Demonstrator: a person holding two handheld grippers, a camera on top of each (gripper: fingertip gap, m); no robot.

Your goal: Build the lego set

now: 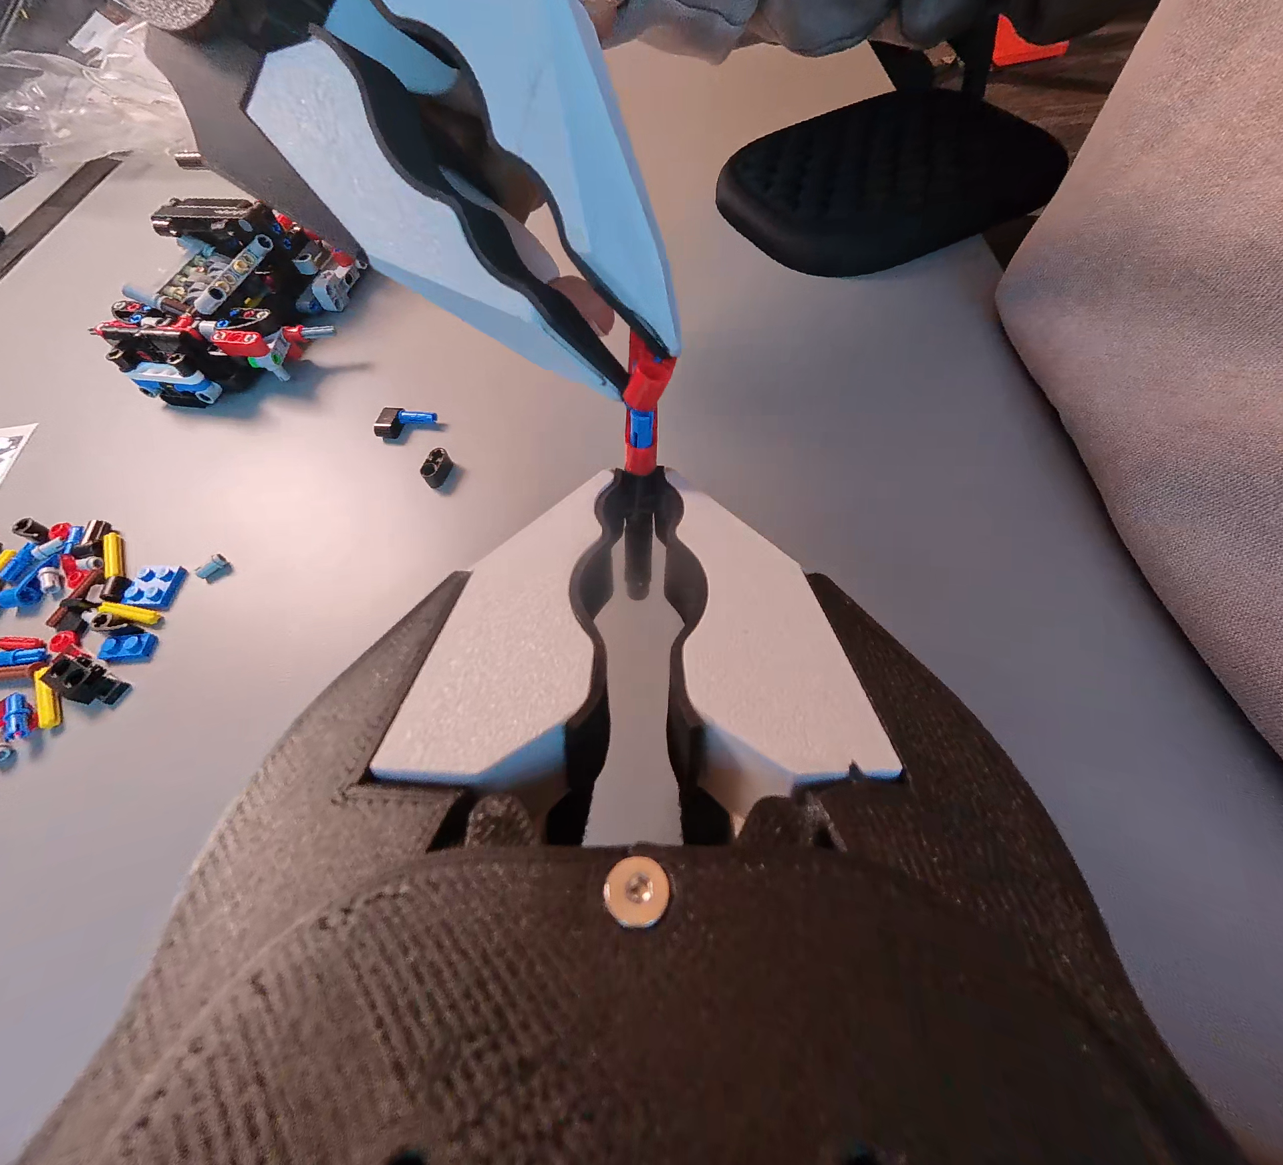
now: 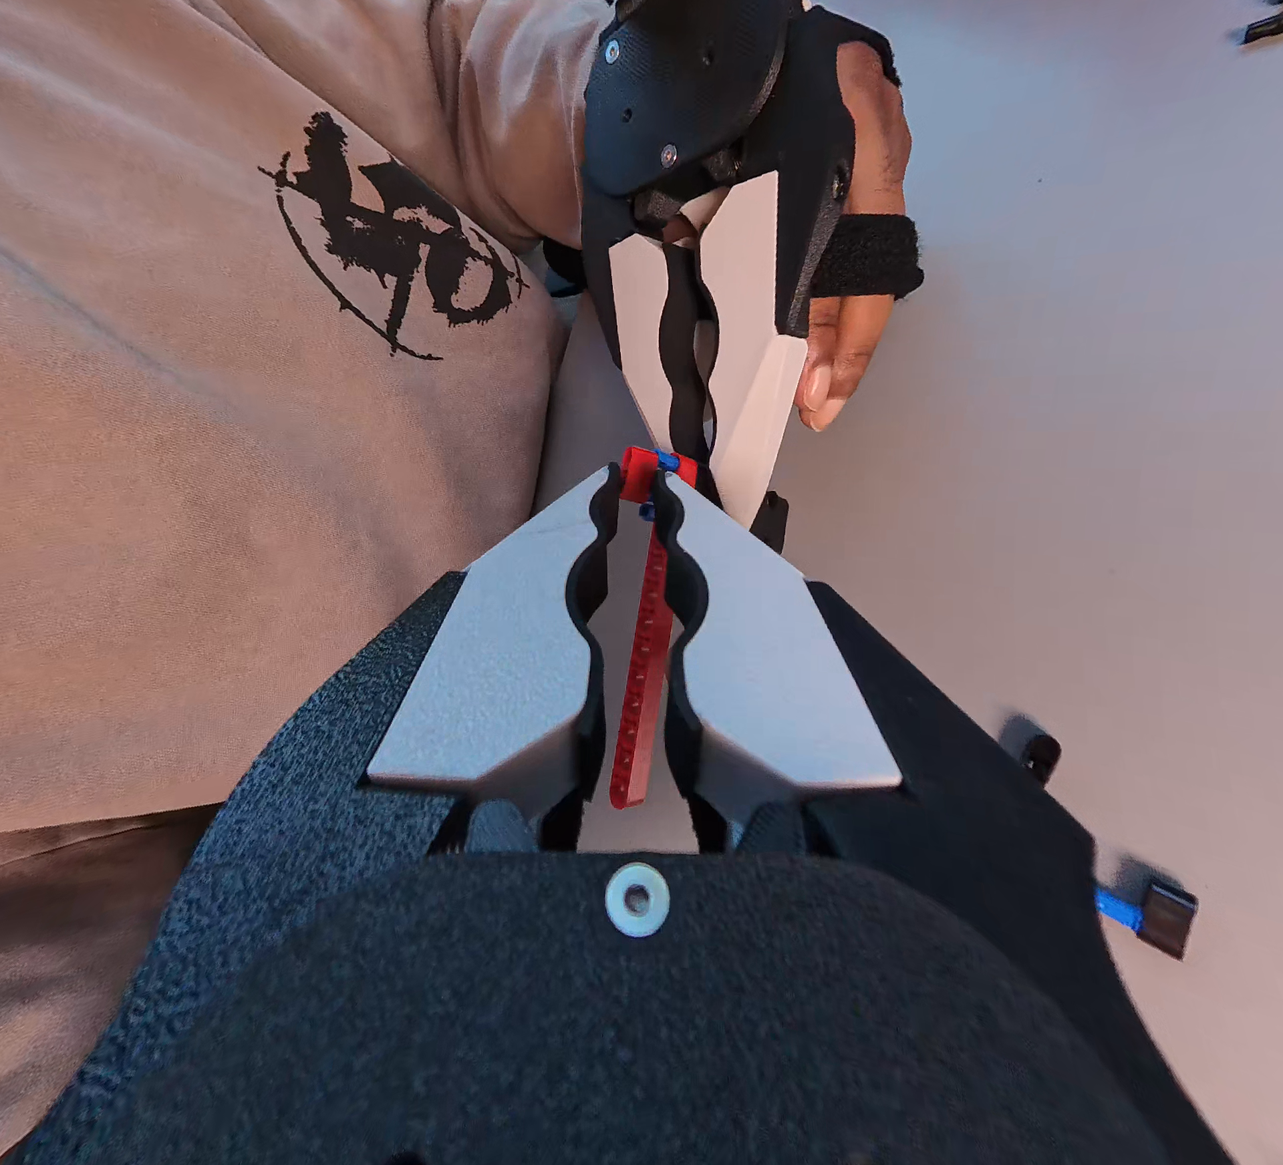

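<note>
In the left wrist view my left gripper (image 1: 639,478) is shut on a black axle (image 1: 637,542) that runs back between its fingers. The axle's front end meets a small red piece with a blue pin (image 1: 640,434). My right gripper (image 1: 646,368) comes down from the upper left, shut on the top of that red piece. In the right wrist view my right gripper (image 2: 649,483) is shut on a long red beam (image 2: 639,680) lying between its fingers, with a red connector and blue pin (image 2: 635,472) at the tips. The left gripper (image 2: 729,503) meets it from above.
A partly built model (image 1: 222,299) and a pile of loose pieces (image 1: 69,611) lie on the grey table (image 1: 347,785) at the left. A black piece with a blue pin (image 1: 403,422) and a small black connector (image 1: 436,469) lie nearer. A black chair seat (image 1: 889,181) stands beyond the table; grey clothing (image 1: 1145,368) is at the right. Spacing between my two grippers at the tips: around 4 cm. Both grippers' tips are roughly 25 cm from the partly built model (image 1: 222,299).
</note>
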